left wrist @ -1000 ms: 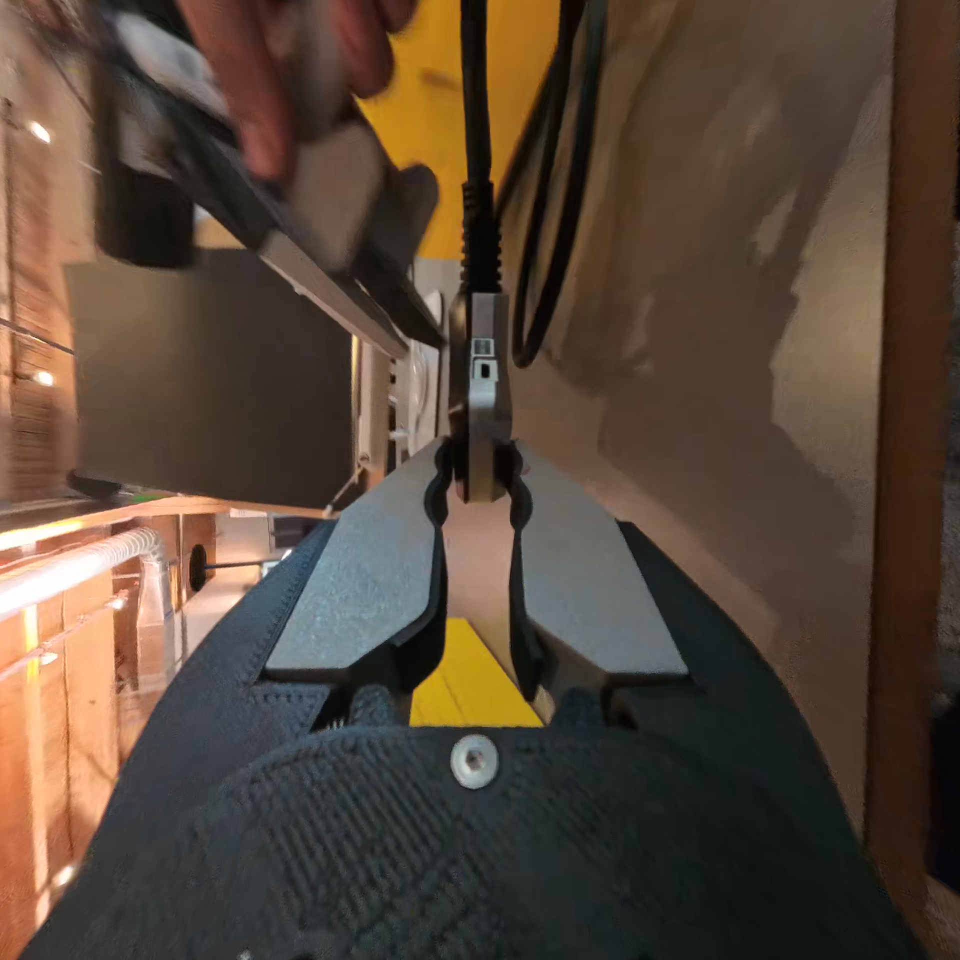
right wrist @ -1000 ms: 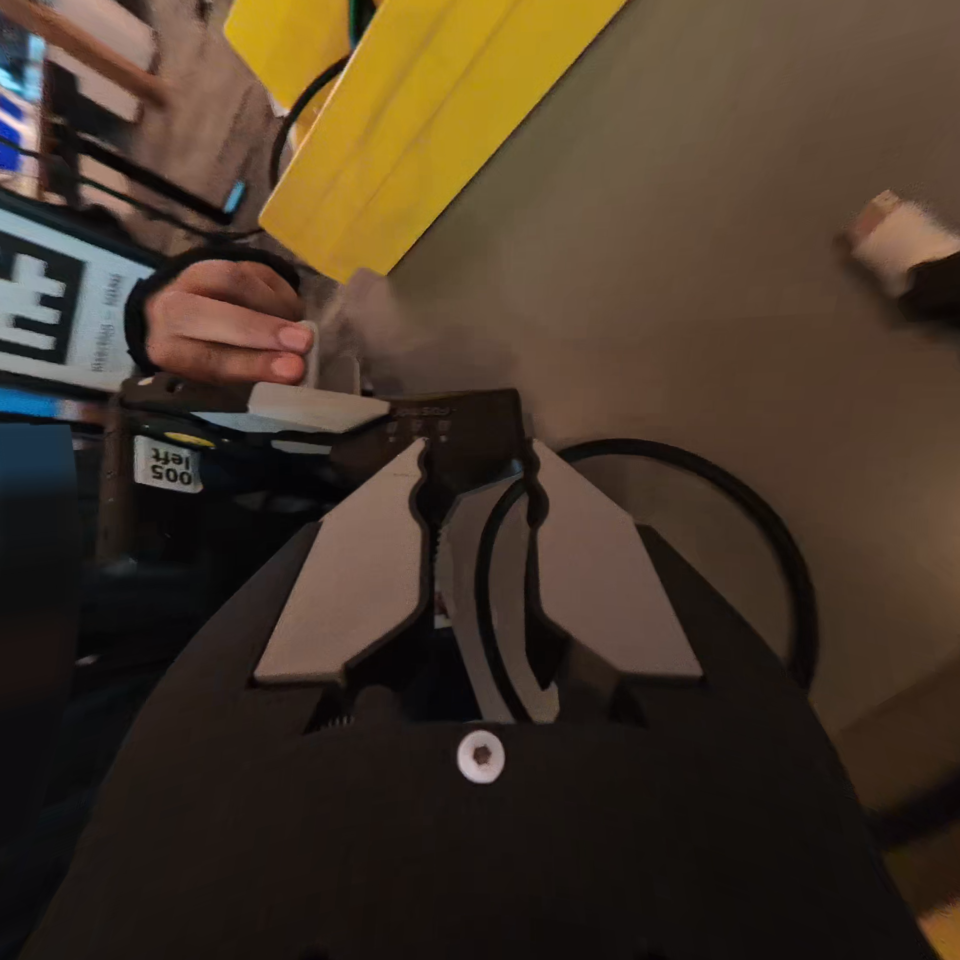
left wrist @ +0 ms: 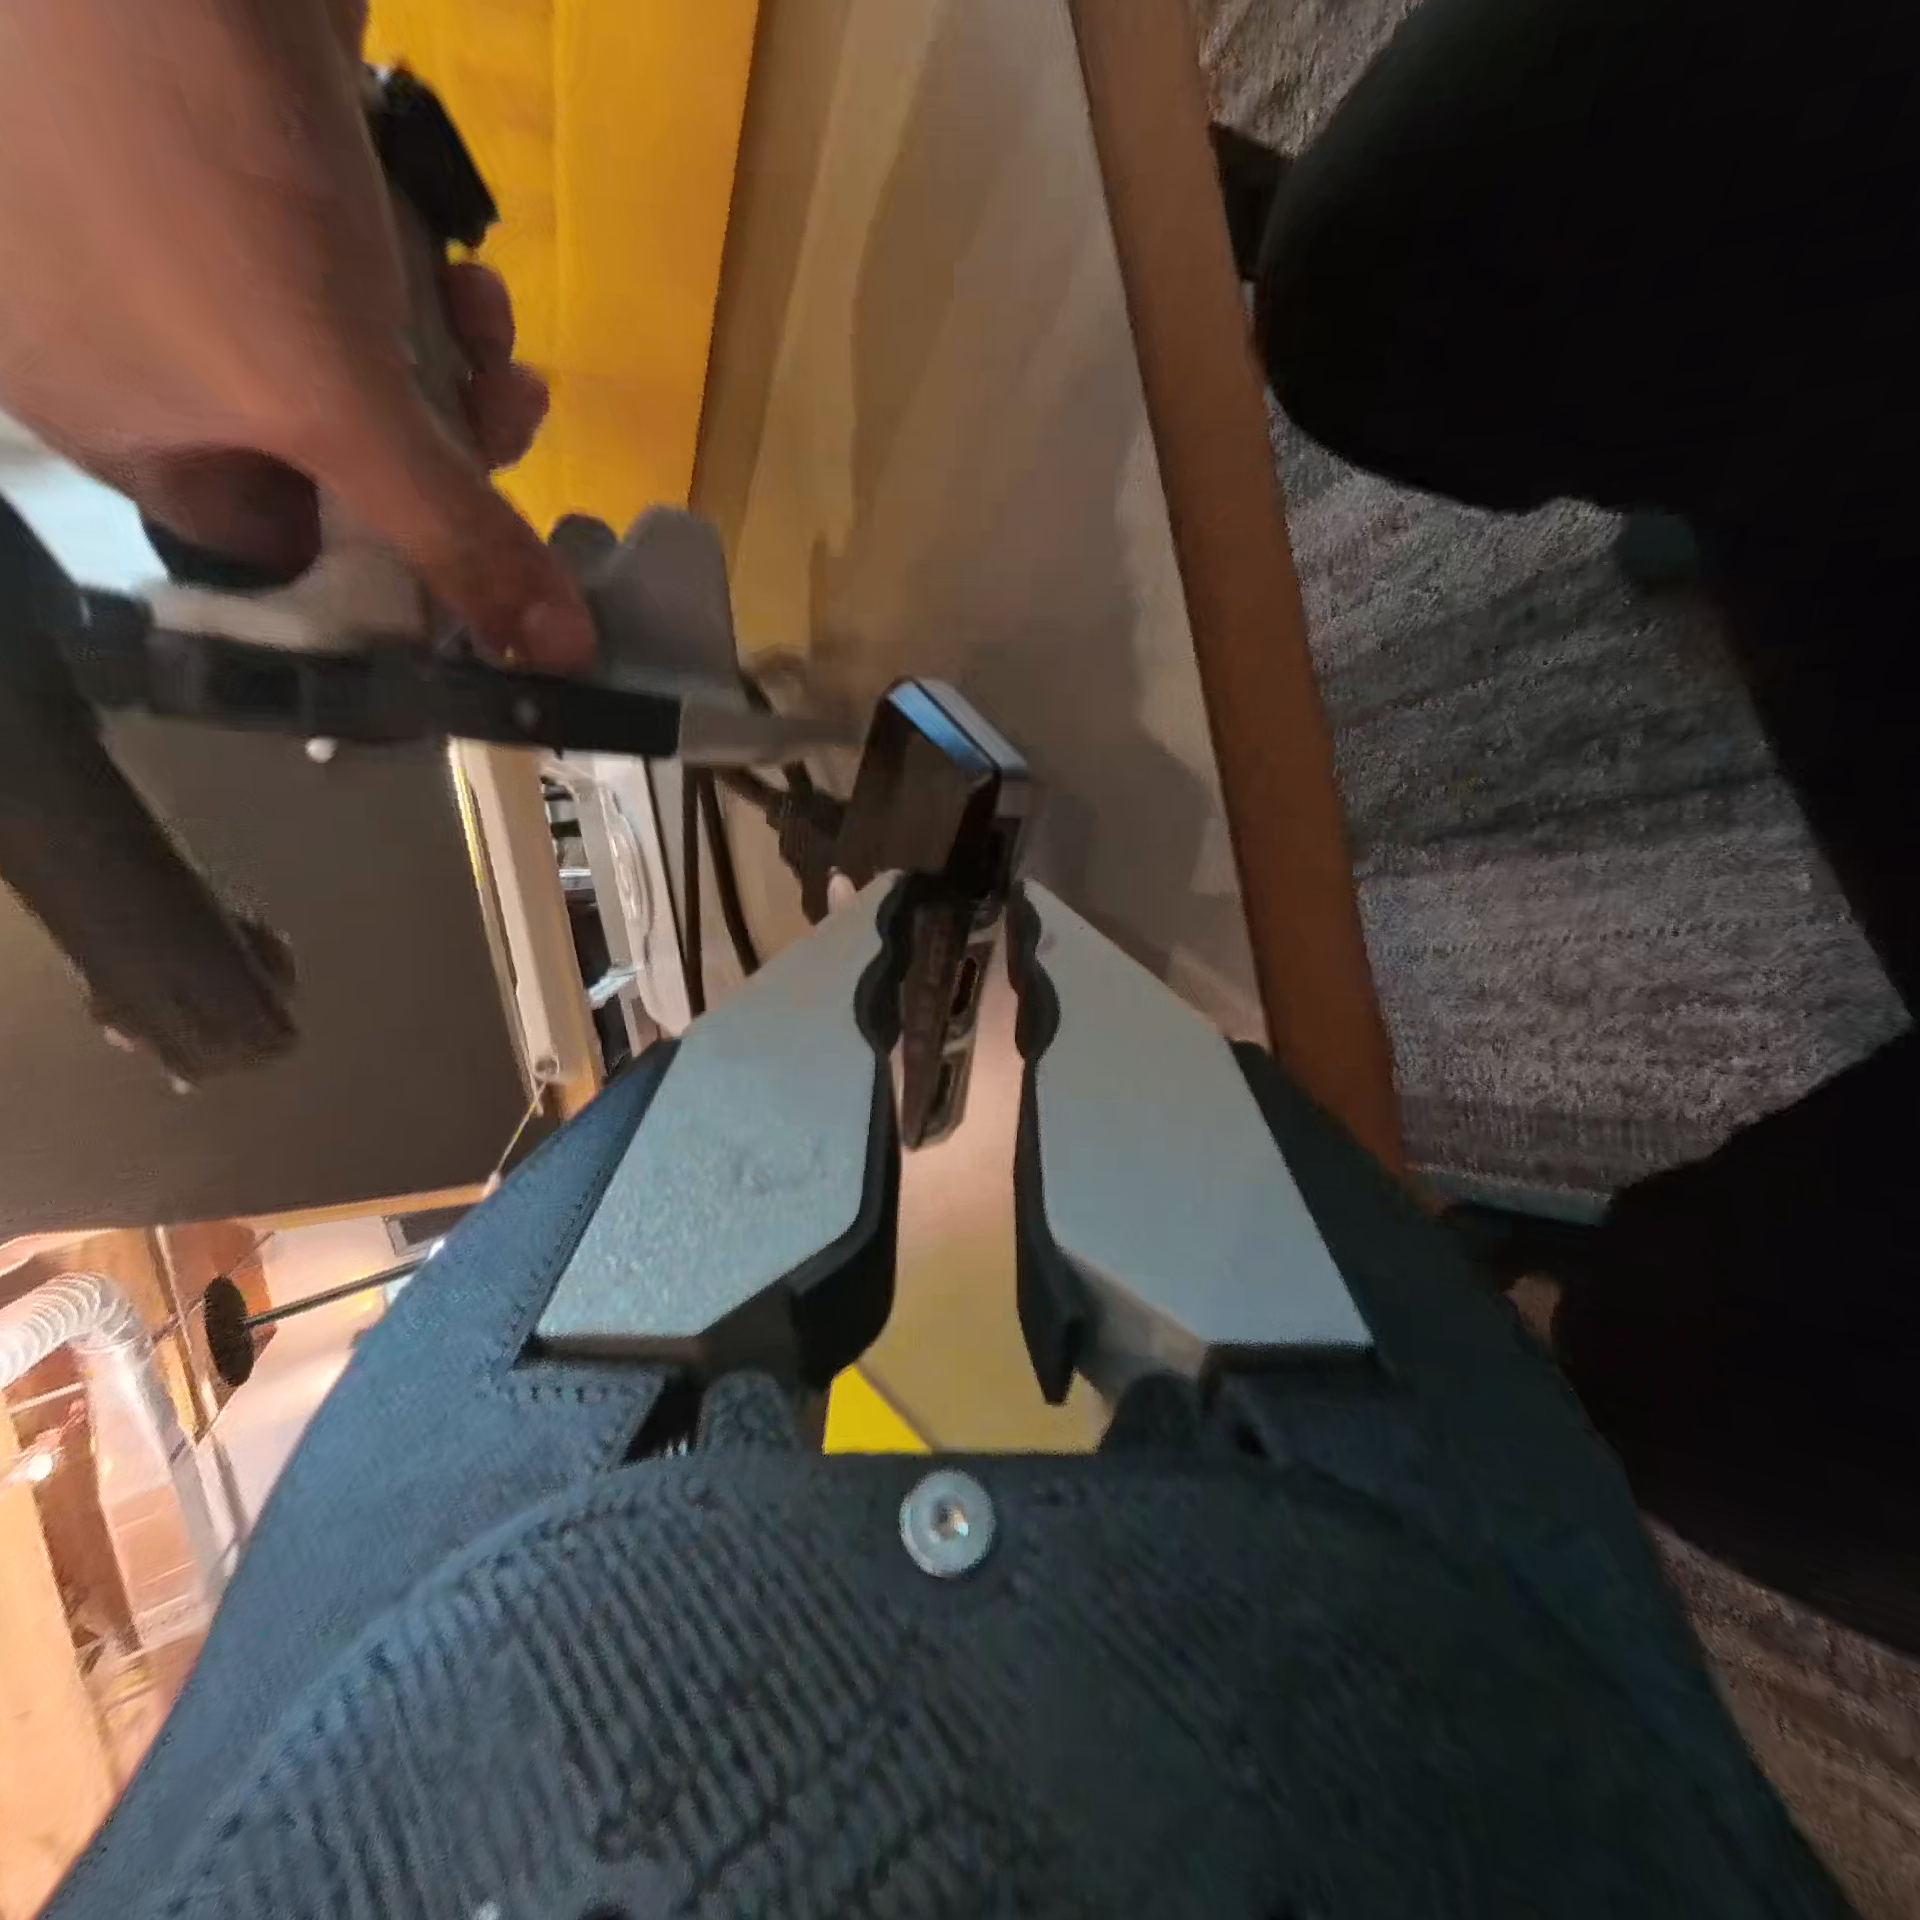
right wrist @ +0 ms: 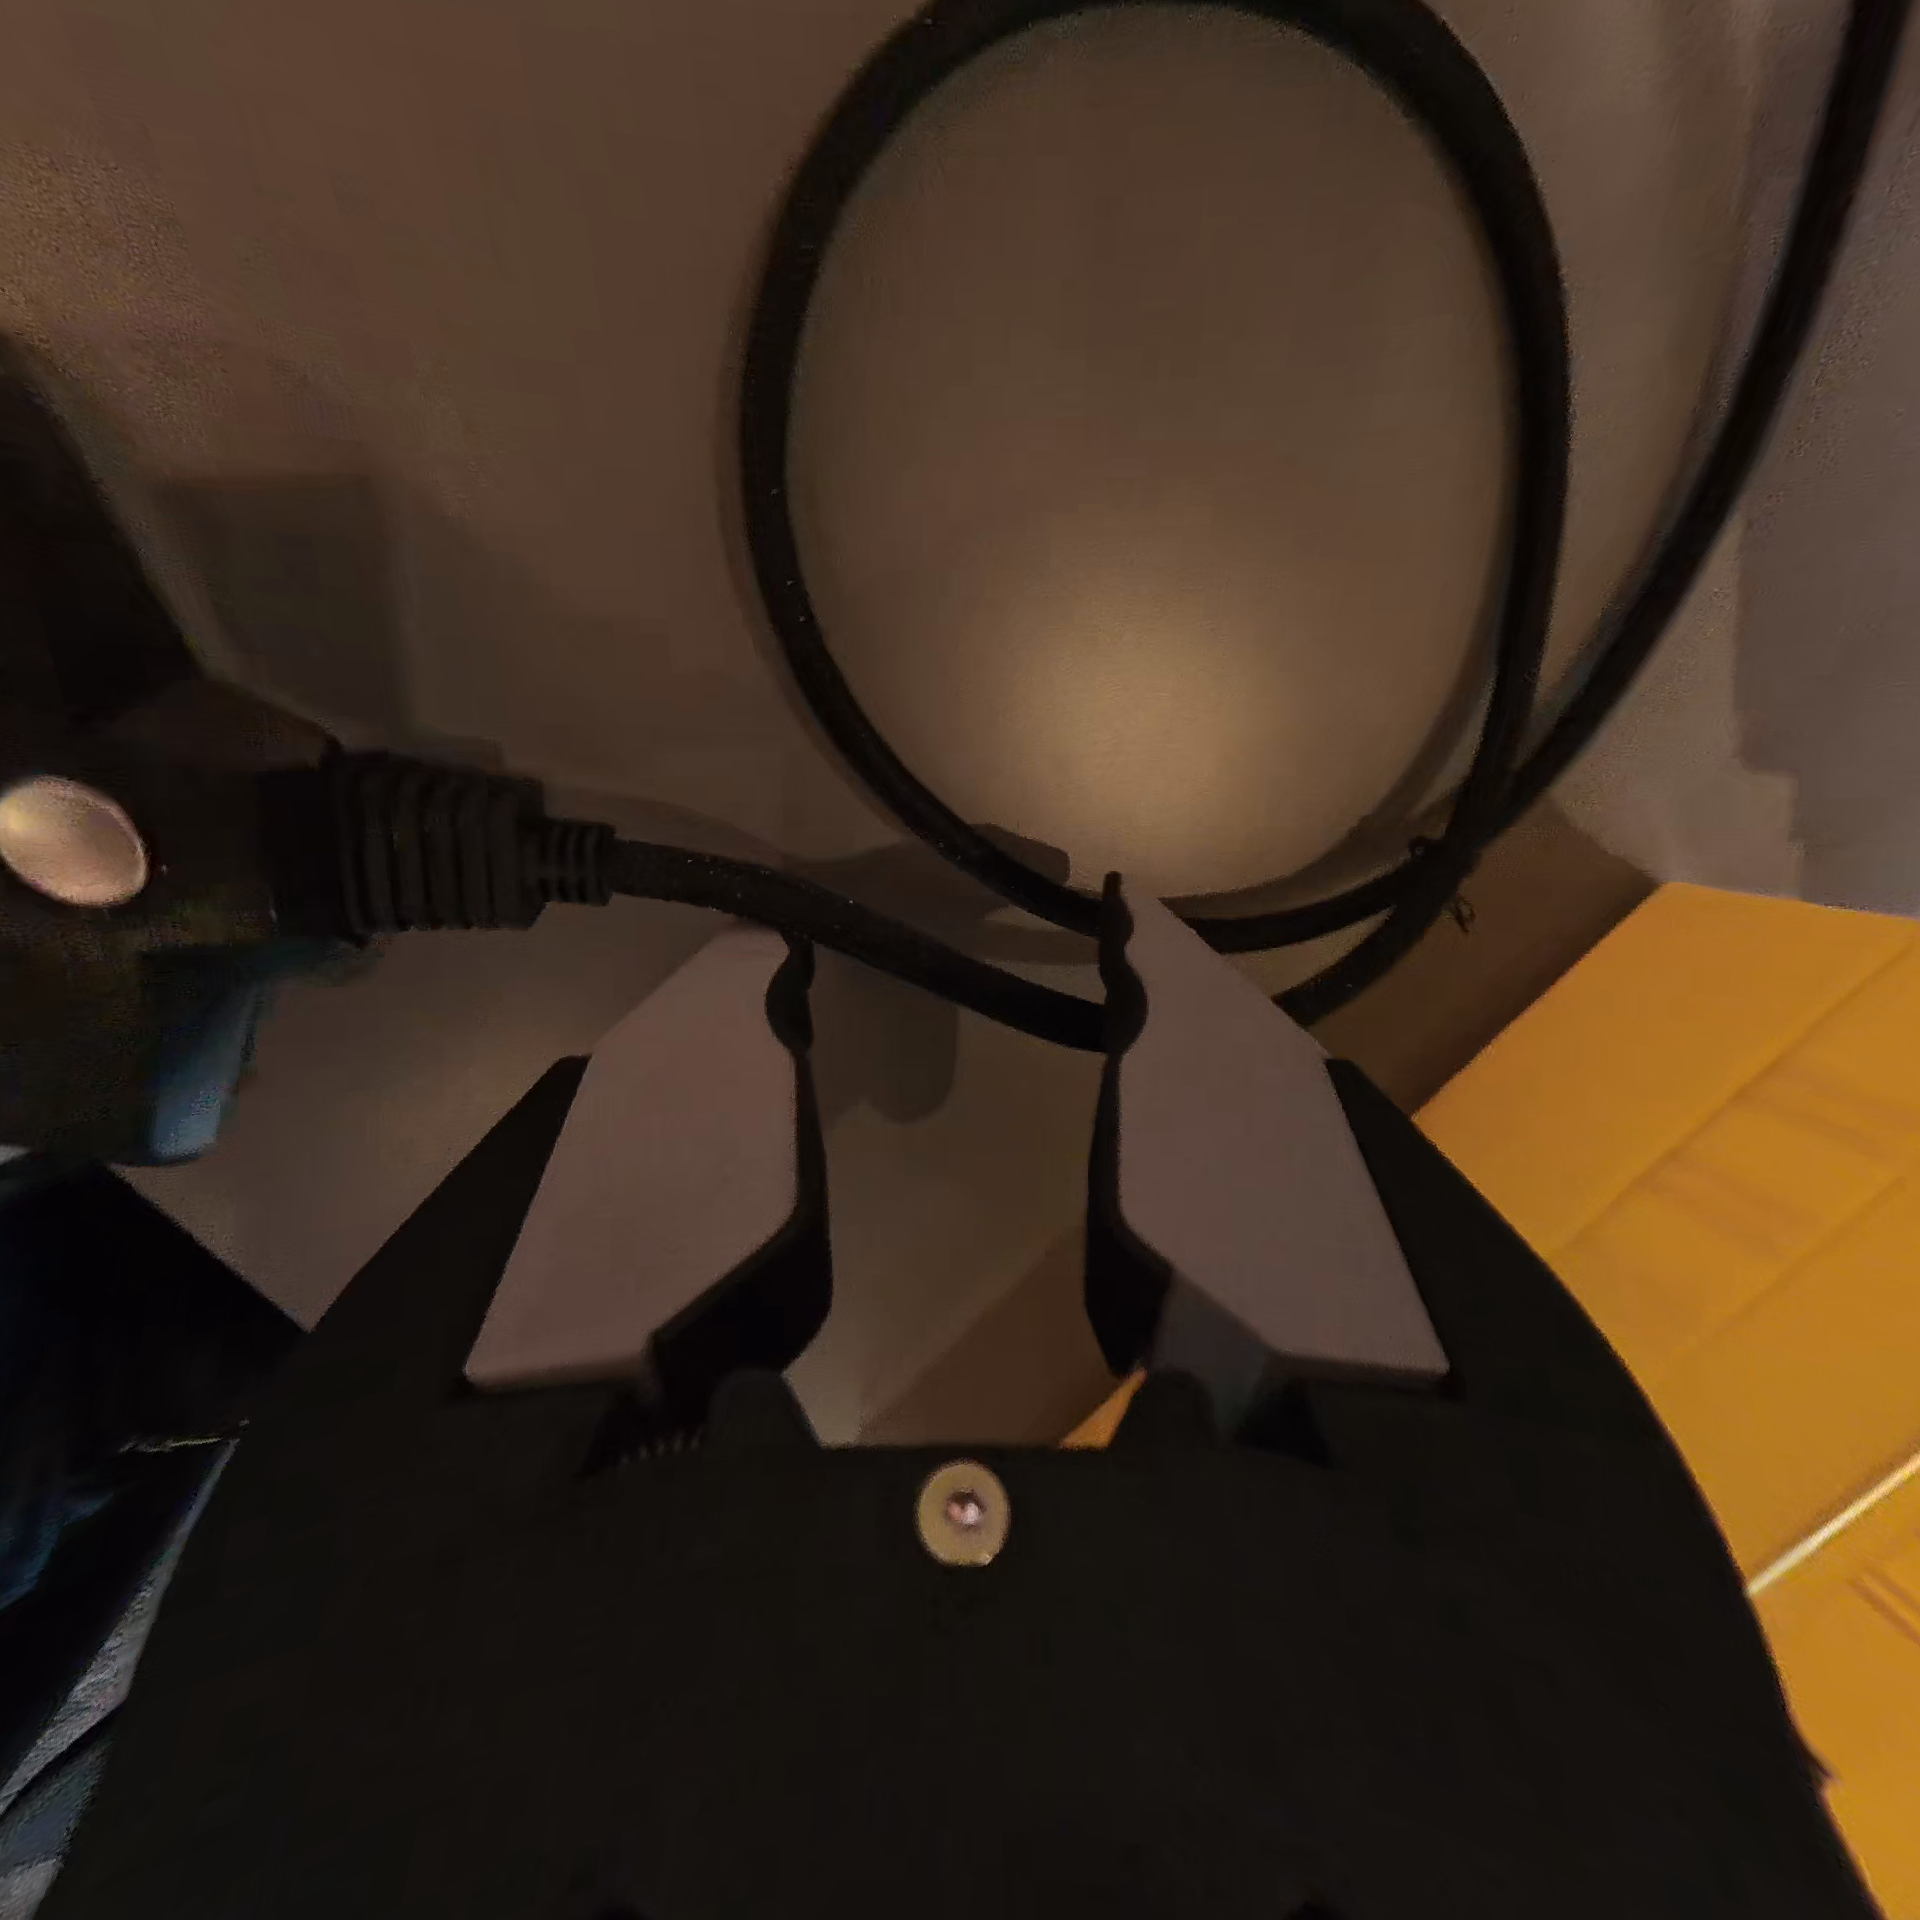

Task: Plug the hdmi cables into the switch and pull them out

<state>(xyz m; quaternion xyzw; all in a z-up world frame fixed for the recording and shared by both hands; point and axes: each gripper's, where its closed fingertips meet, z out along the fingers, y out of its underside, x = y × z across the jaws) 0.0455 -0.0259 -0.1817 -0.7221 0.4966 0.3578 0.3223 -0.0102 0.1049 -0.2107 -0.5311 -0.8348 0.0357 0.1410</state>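
While your left gripper [left wrist: 951,914] points toward twelve o'clock in its own view, its fingers are clenched on the switch [left wrist: 940,821], a small black box pinched edge-on between the tips, with open ports showing on the narrow face that runs down into the gap. At ten o'clock from the switch, a hand [left wrist: 260,343] holds the right gripper [left wrist: 717,727], whose tips reach the switch's side where a cable [left wrist: 795,821] joins it; blur hides the exact contact. Beyond lies the pale table [left wrist: 935,416], with a yellow sheet [left wrist: 592,208] at eleven o'clock and grey carpet [left wrist: 1538,831] at three. From the right wrist view, your right gripper [right wrist: 956,966] has its fingers released, spread well apart, and the braided cable [right wrist: 883,935] crosses between the tips without being squeezed. Its ribbed plug end [right wrist: 436,852] sits at nine o'clock, entering a dark body there, while the rest loops in a ring [right wrist: 790,416] toward twelve o'clock.
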